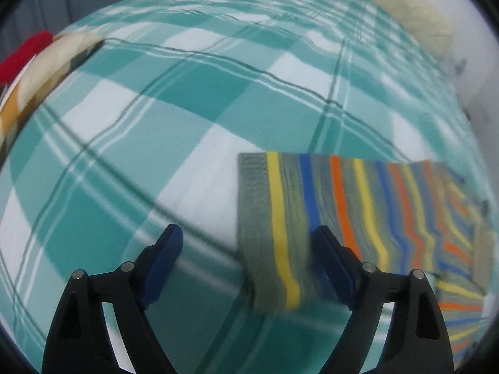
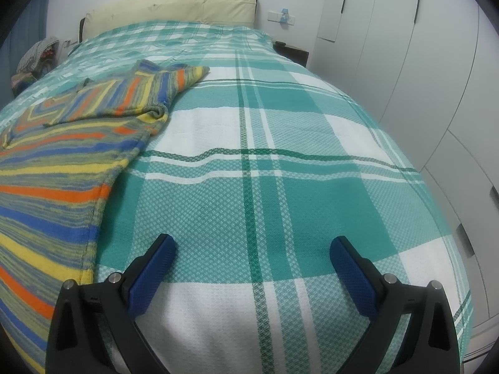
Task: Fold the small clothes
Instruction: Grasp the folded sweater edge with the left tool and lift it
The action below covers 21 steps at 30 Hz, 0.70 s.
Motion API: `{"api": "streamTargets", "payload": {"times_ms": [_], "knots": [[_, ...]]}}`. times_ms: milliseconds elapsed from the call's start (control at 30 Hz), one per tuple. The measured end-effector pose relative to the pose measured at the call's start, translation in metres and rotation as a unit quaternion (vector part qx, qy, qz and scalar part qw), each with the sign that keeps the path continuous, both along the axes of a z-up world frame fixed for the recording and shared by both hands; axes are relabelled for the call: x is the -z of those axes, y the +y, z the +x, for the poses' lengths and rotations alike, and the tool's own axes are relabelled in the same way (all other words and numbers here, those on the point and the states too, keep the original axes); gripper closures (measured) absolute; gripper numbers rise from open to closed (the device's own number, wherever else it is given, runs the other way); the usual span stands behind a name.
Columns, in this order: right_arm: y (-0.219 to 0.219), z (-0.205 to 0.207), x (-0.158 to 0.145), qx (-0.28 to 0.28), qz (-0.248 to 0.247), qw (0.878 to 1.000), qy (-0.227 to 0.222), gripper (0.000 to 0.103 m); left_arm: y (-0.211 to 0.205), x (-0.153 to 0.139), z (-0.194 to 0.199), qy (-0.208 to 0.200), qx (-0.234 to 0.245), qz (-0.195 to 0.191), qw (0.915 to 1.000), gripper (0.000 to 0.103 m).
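Teal-checked bed [image 2: 280,162], cream headboard [image 2: 174,6], white wardrobe doors [image 2: 405,46], perhaps a dark nightstand [image 2: 293,51].

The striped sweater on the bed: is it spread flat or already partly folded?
Partly folded. In the right wrist view one sleeve of the striped sweater lies turned in across its body, which rests flat on the checked bedspread.

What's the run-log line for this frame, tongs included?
striped sweater: flat on plaid bedspread, sleeve folded across | left tongs: open, sleeve cuff between jaws, ungripped | right tongs: open, empty, over bedspread
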State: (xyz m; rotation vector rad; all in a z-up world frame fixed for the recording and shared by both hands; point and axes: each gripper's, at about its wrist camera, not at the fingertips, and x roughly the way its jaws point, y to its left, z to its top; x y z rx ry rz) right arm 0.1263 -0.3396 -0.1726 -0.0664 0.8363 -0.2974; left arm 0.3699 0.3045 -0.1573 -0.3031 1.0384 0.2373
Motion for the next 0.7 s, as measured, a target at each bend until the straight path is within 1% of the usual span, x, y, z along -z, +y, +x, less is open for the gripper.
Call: {"api": "streamTargets", "payload": {"times_ms": [33,67,100,133,167,200,267,300,333,367,400,433,467,533,567,600,700], "knots": [[0.001,0.000,0.000,0.000,-0.002,1.000,0.000,0.004,-0.003,0.002,0.001,-0.006,-0.001,0.005,1.0000,0.016],[0.002,0.000,0.000,0.001,-0.004,1.000,0.001,0.003,-0.005,0.003,0.001,-0.014,0.001,0.007,0.9999,0.020],[0.002,0.000,0.000,0.002,-0.006,1.000,0.002,0.003,-0.009,0.003,0.002,-0.020,0.007,0.008,0.9997,0.047],[0.002,0.000,-0.001,0.002,-0.007,1.000,0.002,0.003,-0.012,0.003,0.002,-0.021,0.016,0.011,0.9996,0.066],[0.002,-0.001,-0.001,0.002,-0.009,1.000,0.002,0.003,-0.015,0.001,0.002,-0.018,0.022,0.013,0.9995,0.099],[0.003,0.000,-0.001,0.003,-0.009,1.000,0.002,0.003,-0.017,-0.003,0.001,-0.014,0.028,0.010,0.9995,0.099],[0.003,0.000,-0.001,0.003,-0.009,1.000,0.002,0.003,-0.031,-0.028,-0.004,-0.017,0.027,0.053,0.9981,0.099],[0.003,0.000,-0.001,0.003,-0.009,1.000,0.002,0.003,-0.039,-0.040,-0.004,-0.024,0.032,0.067,0.9970,0.099],[0.002,-0.001,-0.001,0.003,-0.009,1.000,0.001,0.003,-0.057,-0.059,-0.001,-0.034,0.041,0.090,0.9945,0.099],[0.003,-0.001,-0.001,0.003,-0.010,1.000,0.001,0.003,-0.070,-0.074,-0.001,-0.043,0.052,0.112,0.9914,0.099],[0.003,-0.001,-0.001,0.003,-0.010,1.000,0.001,0.003,-0.095,-0.097,-0.002,-0.060,0.077,0.140,0.9854,0.099],[0.003,-0.001,-0.001,0.003,-0.010,1.000,0.001,0.003,-0.110,-0.109,-0.002,-0.068,0.092,0.151,0.9818,0.099],[0.003,-0.001,-0.001,0.003,-0.010,1.000,0.001,0.003,-0.137,-0.126,-0.002,-0.082,0.116,0.164,0.9761,0.099],[0.003,-0.001,-0.001,0.003,-0.010,1.000,0.001,0.003,-0.193,-0.148,0.002,-0.101,0.165,0.175,0.9655,0.099],[0.003,-0.001,-0.001,0.003,-0.010,1.000,0.001,0.003,-0.212,-0.152,0.007,-0.106,0.181,0.176,0.9619,0.099],[0.003,-0.001,-0.001,0.003,-0.009,1.000,0.001,0.003,-0.246,-0.157,0.008,-0.113,0.207,0.175,0.9559,0.099],[0.003,-0.001,-0.002,0.003,-0.009,1.000,0.001,0.003,-0.318,-0.152,0.014,-0.118,0.261,0.166,0.9438,0.099]]}}
